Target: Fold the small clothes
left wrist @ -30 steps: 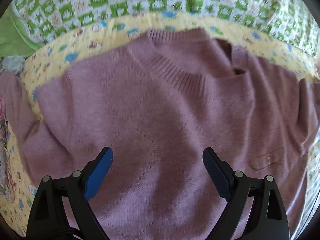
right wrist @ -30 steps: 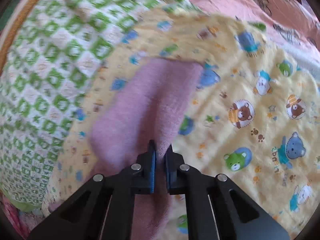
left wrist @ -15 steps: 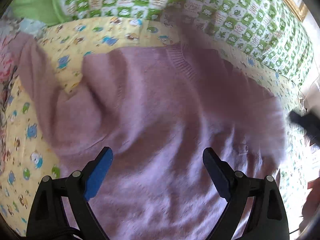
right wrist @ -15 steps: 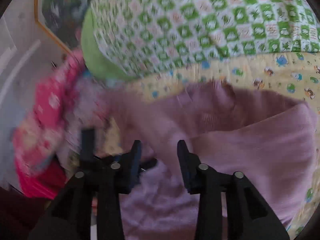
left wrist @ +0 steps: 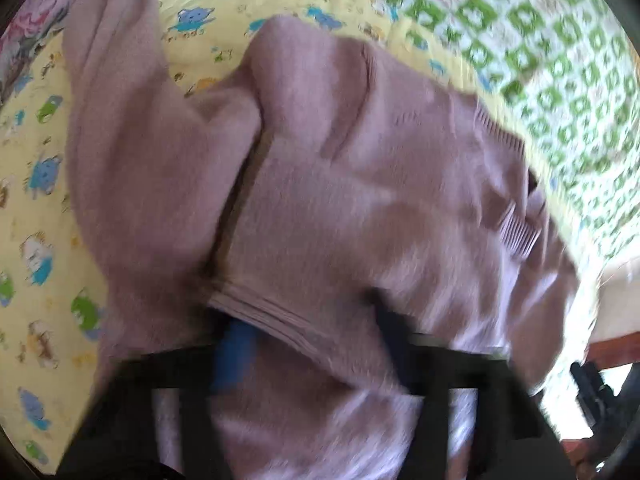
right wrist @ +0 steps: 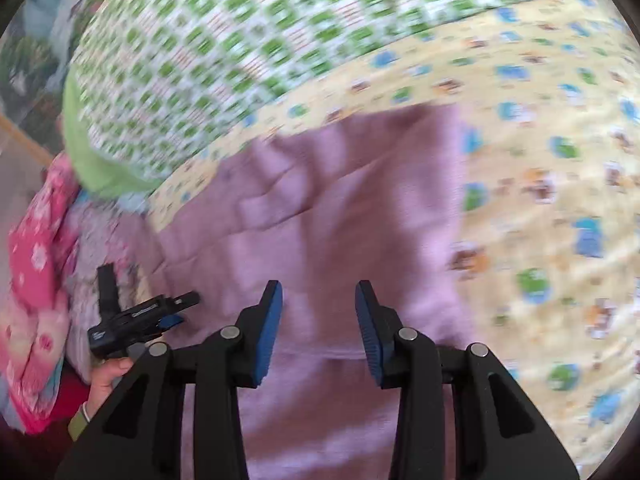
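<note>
Sweater (left wrist: 360, 184) now bunched, sleeve folded over

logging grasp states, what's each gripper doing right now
Left gripper: jaws apart around the sweater hem, not clamped.
Right gripper: open, holding nothing.

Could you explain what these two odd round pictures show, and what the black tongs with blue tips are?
No robot here: a person holds a two-finger gripper in each hand, each with a fisheye camera looking along its fingers. One picture looks from the left gripper, whose fingers are partly buried under a fold of the mauve sweater; blur hides whether they pinch it. The other looks from the right gripper, open above the same sweater and holding nothing. The sweater lies on a yellow cartoon-print blanket, beside a green checked quilt.
</note>
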{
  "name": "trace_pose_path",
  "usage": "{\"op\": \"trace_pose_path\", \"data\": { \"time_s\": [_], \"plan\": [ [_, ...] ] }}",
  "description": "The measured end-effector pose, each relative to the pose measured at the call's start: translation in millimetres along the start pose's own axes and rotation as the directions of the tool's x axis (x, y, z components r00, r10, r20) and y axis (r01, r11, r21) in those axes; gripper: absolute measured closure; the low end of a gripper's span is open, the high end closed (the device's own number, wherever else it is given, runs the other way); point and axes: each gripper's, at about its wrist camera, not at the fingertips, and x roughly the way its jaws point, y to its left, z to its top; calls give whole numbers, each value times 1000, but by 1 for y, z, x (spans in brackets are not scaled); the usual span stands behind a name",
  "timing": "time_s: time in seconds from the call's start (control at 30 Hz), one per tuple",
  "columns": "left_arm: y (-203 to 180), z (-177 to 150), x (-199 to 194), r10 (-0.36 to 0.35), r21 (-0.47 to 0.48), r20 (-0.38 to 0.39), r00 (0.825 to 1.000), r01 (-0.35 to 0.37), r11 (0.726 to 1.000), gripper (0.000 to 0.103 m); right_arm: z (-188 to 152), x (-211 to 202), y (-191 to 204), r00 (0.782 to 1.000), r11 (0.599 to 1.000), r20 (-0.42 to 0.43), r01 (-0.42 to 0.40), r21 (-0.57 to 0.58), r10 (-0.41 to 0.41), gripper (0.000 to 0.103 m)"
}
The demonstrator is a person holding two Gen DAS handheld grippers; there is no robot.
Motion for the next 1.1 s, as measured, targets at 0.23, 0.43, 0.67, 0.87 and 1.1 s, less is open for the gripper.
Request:
{"op": "trace_pose_path", "data": {
  "time_s": [0.23, 0.43, 0.67, 0.87, 1.1],
  "plan": [
    [0, -17, -71, -219, 43, 117, 969, 215, 976, 98, 21, -12, -41, 991, 986, 80, 101, 130, -112, 63],
    [11, -26, -70, -128, 81, 116, 985, 119, 990, 98, 40, 33, -50, 993, 984, 7, 112, 141, -114, 55],
    [17, -40, -80, -119, 103, 108, 987, 108, 989, 98, 53, 77, -33, 995, 994, -32, 95, 53, -94, 94],
    [-28, -30, -68, -198, 200, 101, 975, 175, 964, 98, 101, 29, -64, 985, 983, 52, 157, 93, -162, 95],
    [-57, -29, -20, -159, 331, 65, 985, 129, 935, 97, 97, 52, -85, 976, 976, -22, 217, 4, -217, 95]
  ]
}}
